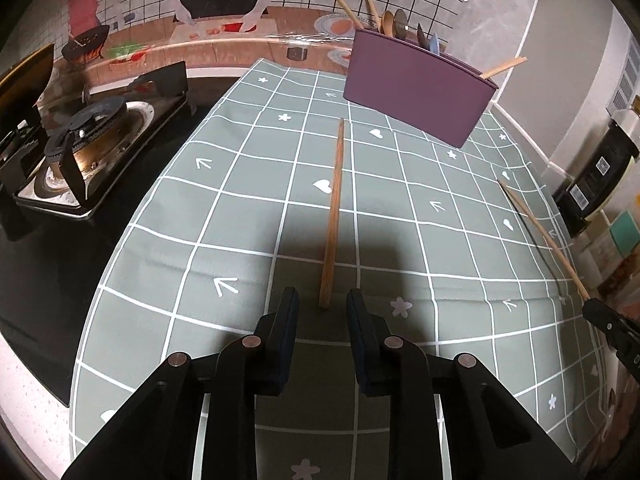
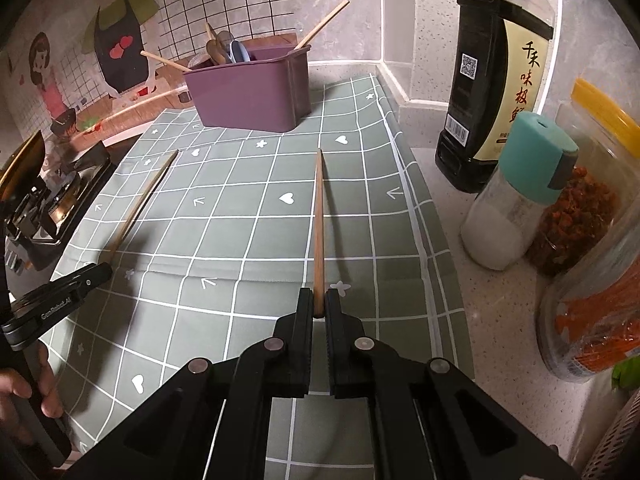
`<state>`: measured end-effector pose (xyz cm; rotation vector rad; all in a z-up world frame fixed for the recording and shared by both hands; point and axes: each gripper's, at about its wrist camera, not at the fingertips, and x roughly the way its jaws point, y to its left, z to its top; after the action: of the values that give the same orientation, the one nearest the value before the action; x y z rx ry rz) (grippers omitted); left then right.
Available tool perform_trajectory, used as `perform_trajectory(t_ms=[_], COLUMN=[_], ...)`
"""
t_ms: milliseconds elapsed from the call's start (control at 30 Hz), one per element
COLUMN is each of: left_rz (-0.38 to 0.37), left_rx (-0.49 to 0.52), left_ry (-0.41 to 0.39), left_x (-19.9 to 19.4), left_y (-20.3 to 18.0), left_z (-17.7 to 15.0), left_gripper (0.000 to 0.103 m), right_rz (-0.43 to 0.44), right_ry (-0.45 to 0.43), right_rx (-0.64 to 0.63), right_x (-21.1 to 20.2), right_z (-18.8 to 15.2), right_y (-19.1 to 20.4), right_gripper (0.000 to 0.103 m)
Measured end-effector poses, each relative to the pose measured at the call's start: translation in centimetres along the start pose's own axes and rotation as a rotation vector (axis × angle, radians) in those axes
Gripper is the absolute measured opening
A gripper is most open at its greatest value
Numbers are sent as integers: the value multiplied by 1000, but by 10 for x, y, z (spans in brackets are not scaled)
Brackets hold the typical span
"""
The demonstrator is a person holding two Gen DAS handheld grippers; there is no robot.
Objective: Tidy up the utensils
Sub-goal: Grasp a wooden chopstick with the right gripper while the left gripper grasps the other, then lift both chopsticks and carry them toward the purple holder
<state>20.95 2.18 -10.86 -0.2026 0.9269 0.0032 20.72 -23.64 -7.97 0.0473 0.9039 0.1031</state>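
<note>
Wooden chopstick pinched by the right gripper; left gripper spread around another chopstick, near purple bin.

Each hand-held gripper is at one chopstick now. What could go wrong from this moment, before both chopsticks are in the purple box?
1. The right hand-held gripper pinches its chopstick only at the very end, so it may swing or slip when lifted.
2. The left hand-held gripper is open around the other chopstick; closing off-centre could push it away.
3. The purple box already holds utensils; a long chopstick could catch on them.
</note>
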Motion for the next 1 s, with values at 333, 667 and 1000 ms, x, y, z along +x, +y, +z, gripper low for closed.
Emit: perform_trajectory(t_ms=[333, 667, 1000], left_rz=[22, 19, -24], left_rx=[25, 53, 115], left_ry=[25, -59, -245], left_x=[8, -12, -90], left_y=[-4, -3, -6], left_z=[8, 15, 60], left_gripper=[15, 6, 6], right_rz=[-3, -5, -13], right_ry=[-7, -25, -111], right_rx=[-4, -16, -53], right_x=[-1, -8, -38], right_z=[0, 4, 27], right_y=[3, 4, 9], right_gripper=[5, 5, 5])
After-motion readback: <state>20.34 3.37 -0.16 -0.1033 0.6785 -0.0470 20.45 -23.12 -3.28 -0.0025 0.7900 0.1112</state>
